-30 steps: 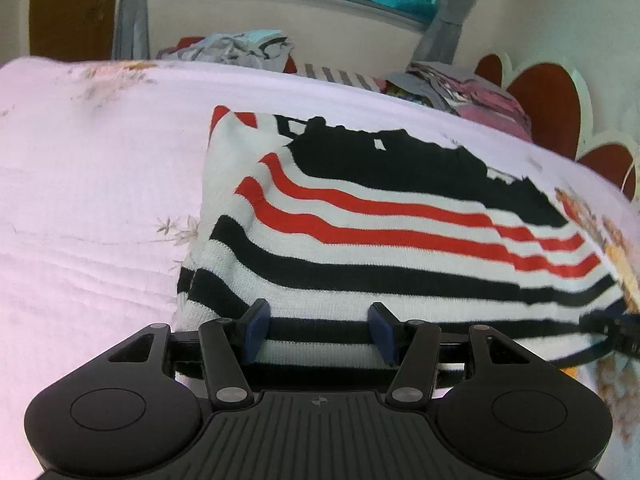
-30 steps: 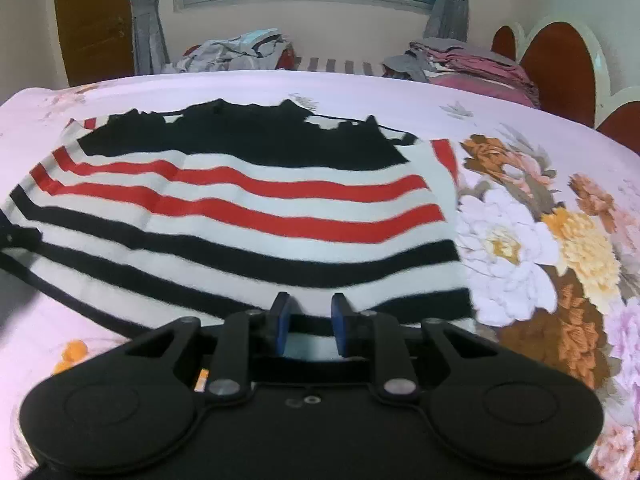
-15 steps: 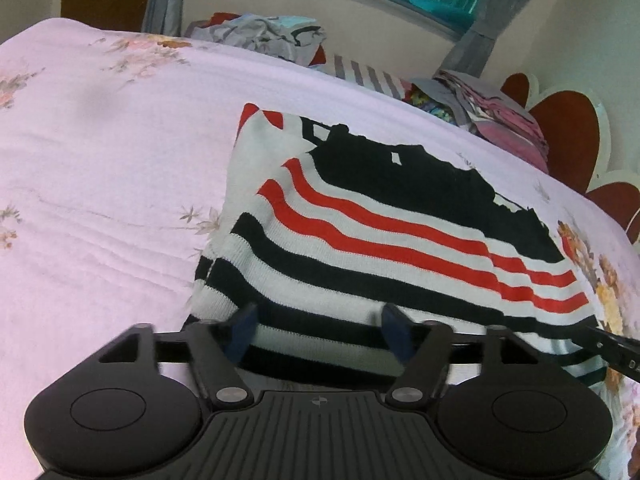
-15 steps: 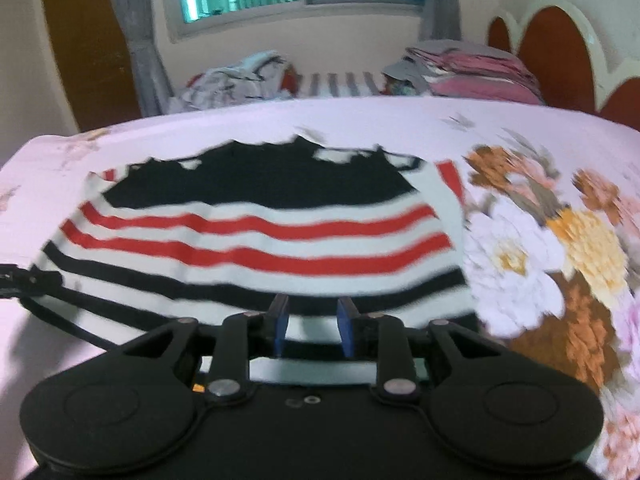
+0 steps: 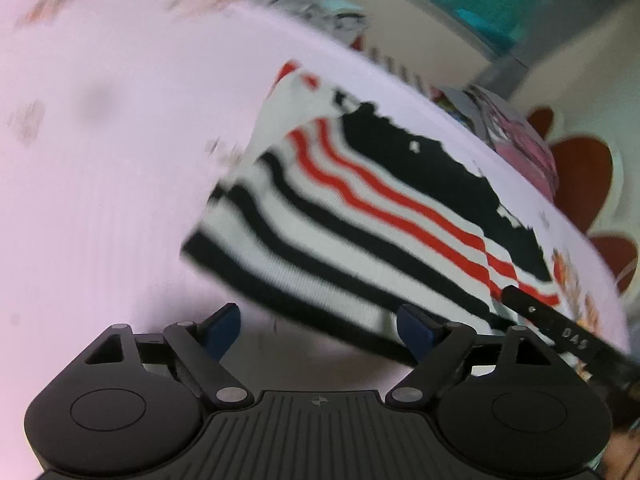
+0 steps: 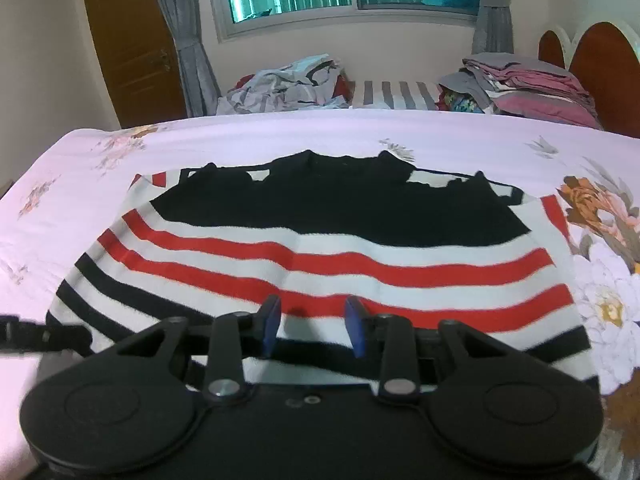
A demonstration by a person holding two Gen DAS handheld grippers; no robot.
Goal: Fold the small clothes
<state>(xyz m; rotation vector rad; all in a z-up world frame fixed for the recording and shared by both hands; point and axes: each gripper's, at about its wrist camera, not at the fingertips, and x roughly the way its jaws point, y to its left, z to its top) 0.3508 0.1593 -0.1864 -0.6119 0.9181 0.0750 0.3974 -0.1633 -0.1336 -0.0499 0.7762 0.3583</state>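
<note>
**Two open grippers, one soft knit to fold**

Both of your tools stand with their jaws apart and nothing between them. The left gripper (image 5: 318,330) is spread wide over bare bedsheet, just short of the near left corner of the striped sweater (image 6: 320,248); that view is smeared by motion, so judge its exact gap to the hem with care. The right gripper (image 6: 312,326) is parted more narrowly and sits over the near hem, with the white and black bands showing between its blue pads (image 6: 270,322).

The sweater lies spread flat on the pink floral bedsheet (image 6: 256,136), black yoke toward the far side, red and black stripes running toward you. The sides appear already turned in, leaving a rough rectangle.

Expect it to handle as a light, limp knit: it will likely sag between two holds, stretch if you pull, and drag on the sheet rather than slide cleanly. It is not fragile, but thin pads can catch only the top layer of a doubled edge.

Take it at the near hem, one gripper near each corner, and bite deep enough to trap every layer. Lift both corners level so the stripes stay straight as you carry the hem toward the yoke.

The piles of clothes (image 6: 532,80) beyond the bed lie well apart from your work.
</note>
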